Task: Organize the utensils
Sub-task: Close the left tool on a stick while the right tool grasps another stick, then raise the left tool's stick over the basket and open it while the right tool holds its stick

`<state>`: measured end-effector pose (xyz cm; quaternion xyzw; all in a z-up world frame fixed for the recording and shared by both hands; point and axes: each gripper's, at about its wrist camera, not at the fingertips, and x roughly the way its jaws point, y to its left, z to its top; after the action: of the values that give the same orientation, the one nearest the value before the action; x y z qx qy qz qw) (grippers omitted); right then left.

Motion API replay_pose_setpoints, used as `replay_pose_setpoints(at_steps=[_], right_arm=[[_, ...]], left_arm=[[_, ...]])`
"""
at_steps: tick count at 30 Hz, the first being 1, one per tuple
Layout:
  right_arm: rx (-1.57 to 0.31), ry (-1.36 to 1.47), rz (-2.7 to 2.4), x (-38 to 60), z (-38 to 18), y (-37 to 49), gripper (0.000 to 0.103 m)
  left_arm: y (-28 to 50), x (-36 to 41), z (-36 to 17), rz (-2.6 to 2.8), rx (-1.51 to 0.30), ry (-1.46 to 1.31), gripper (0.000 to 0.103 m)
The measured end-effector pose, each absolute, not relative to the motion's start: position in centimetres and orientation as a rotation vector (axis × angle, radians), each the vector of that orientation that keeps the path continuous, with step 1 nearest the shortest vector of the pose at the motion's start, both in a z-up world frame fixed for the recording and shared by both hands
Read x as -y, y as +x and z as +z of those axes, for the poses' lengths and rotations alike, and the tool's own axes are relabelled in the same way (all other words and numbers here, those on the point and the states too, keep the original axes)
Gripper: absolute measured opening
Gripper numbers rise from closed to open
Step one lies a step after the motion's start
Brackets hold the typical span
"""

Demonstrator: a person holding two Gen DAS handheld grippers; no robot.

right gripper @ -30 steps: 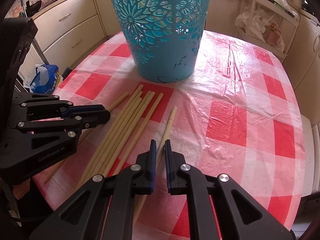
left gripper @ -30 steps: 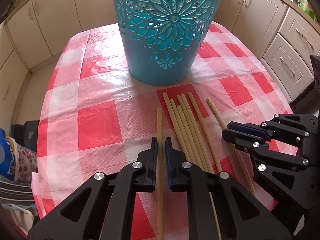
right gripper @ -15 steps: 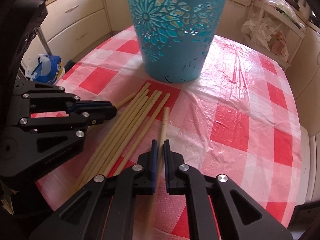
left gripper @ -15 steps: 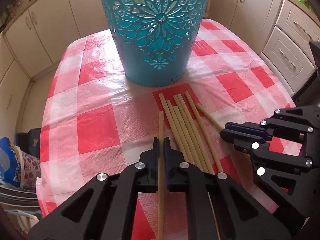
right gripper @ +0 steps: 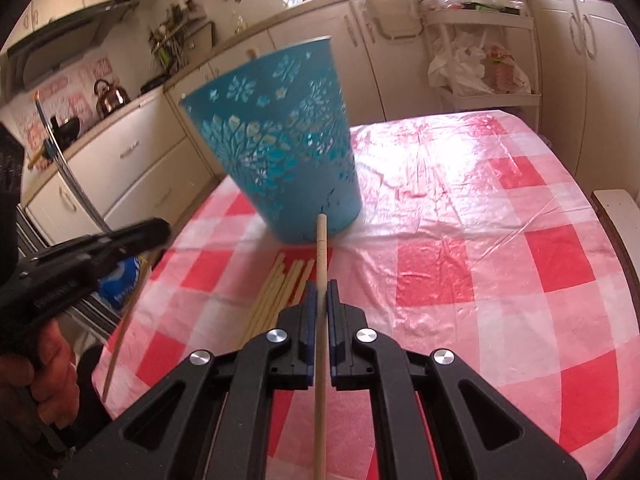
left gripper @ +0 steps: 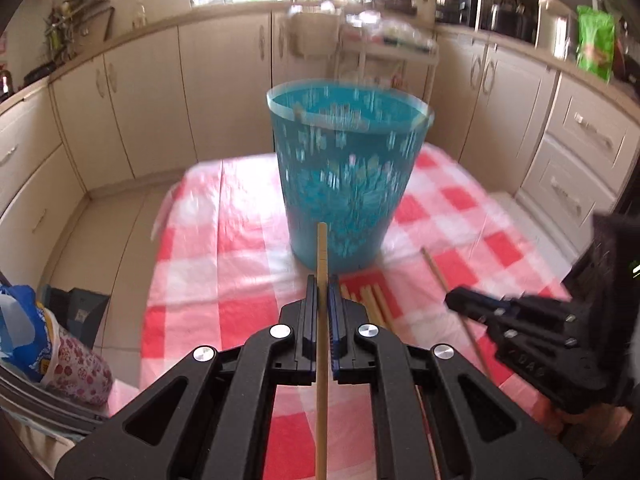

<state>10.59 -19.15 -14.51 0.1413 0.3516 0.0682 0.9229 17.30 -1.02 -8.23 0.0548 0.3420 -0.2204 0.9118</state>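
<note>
Each claw grips one chopstick: the left claw [left gripper: 322, 304] its chopstick [left gripper: 321, 256], the right claw [right gripper: 319, 304] another [right gripper: 321, 248], both raised toward the blue basket [left gripper: 348, 184]. It seemingly already holds some; several loose chopsticks [right gripper: 280, 288] await on the tabletop [right gripper: 460, 216] before its base.

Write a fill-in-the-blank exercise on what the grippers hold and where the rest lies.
1. Each gripper, left and right, is shut on one ____.
2. The basket standing on the table is ____ in colour.
3. The loose chopsticks lie on the checked ____.
4. Chopstick tips lean against the basket's ____.

Missing words: chopstick; blue; tablecloth; rim
</note>
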Motion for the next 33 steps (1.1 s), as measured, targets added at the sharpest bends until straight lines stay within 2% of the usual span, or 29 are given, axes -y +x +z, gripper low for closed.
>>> replay_pose_setpoints(at_steps=[10, 17, 23, 33], right_arm=[[-0.700, 0.342, 0.123, 20.2, -14.9, 10.6, 0.006], [-0.686, 0.351, 0.126, 20.5, -15.1, 10.4, 0.006], [-0.688, 0.343, 0.133, 20.5, -15.2, 10.4, 0.006], [-0.686, 0.367, 0.136, 20.9, -15.2, 10.4, 0.006]], left_arm=[[18.7, -2.2, 3.3, -0.534, -0.344, -0.112, 0.005], [22.0, -0.6, 7.5, -0.558, -0.196, -0.230, 0.005], [25.3, 2.7, 7.7, -0.495, -0.097, -0.265, 0.005], [28.4, 5.6, 1.4, -0.419, -0.221, -0.189, 0.005]])
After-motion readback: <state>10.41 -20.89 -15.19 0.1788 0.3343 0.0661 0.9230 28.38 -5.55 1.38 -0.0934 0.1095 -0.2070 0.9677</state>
